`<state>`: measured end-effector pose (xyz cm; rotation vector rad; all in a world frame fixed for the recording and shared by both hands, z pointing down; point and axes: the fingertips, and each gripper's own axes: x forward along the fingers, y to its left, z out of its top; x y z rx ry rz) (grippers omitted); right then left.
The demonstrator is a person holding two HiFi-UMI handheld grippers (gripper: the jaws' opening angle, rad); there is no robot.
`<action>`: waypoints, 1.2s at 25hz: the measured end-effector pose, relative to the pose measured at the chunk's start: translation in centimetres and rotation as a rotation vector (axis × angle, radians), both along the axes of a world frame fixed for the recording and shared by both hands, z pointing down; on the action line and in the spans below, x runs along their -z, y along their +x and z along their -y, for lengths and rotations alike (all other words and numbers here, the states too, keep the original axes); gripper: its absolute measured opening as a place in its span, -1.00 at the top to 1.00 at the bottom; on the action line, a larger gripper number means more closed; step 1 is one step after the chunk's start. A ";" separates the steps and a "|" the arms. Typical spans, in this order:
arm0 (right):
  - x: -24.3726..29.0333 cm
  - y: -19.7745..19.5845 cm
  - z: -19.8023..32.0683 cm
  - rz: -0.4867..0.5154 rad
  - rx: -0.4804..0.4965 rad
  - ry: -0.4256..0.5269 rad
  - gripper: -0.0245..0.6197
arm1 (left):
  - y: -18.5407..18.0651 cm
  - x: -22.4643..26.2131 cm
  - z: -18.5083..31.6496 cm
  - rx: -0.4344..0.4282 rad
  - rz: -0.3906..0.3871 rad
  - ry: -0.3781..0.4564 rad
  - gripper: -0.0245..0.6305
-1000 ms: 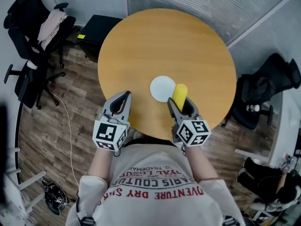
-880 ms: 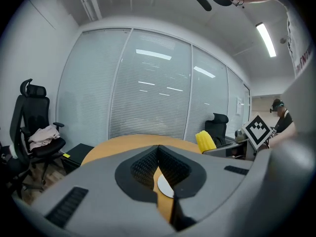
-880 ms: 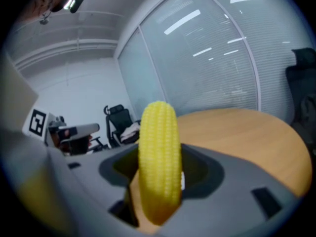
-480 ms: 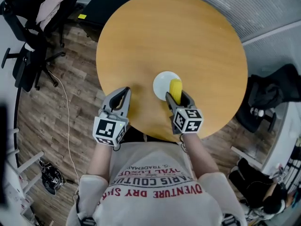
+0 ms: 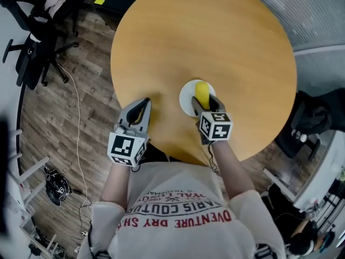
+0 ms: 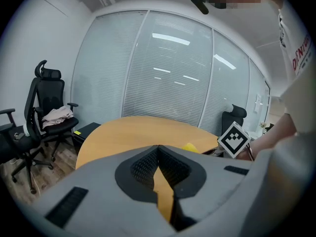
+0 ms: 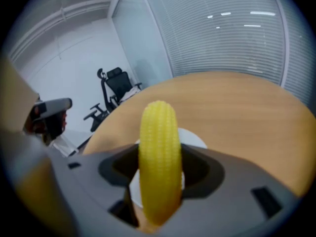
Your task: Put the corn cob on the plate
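Note:
A yellow corn cob [image 5: 202, 93] [image 7: 159, 157] is clamped between the jaws of my right gripper [image 5: 204, 102] [image 7: 159, 174], its tip pointing away from me. It hangs over the small white plate [image 5: 187, 93] [image 7: 195, 138] near the front of the round wooden table [image 5: 215, 42]. Whether the cob touches the plate I cannot tell. My left gripper [image 5: 140, 109] [image 6: 159, 163] is shut with nothing in it, over the table's near left edge. In the left gripper view a bit of the cob [image 6: 190, 146] shows past the jaws.
Black office chairs [image 5: 32, 31] stand on the wood floor at the left, one draped with cloth [image 6: 55, 115]. Another dark chair [image 5: 318, 123] is at the right. A cable [image 5: 75, 112] runs along the floor. Glass walls with blinds [image 6: 168, 78] lie beyond the table.
My right gripper has carried the corn cob leftward, from beside the plate's right rim to over its middle. The left gripper has stayed at the table's edge.

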<state>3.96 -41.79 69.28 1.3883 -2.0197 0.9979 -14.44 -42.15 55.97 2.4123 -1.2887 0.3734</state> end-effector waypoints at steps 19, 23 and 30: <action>-2.1 -0.5 -0.1 -0.061 -0.010 -0.110 0.09 | 1.1 -0.5 0.2 -0.005 -0.005 -0.029 0.82; 0.0 -0.4 -0.3 -0.082 -0.024 -0.074 0.09 | 1.1 0.3 0.3 -0.027 -0.002 -0.011 0.82; 5.8 -0.4 -1.1 -0.076 -0.037 0.075 0.11 | 2.0 2.7 0.0 -0.087 -0.008 0.041 0.82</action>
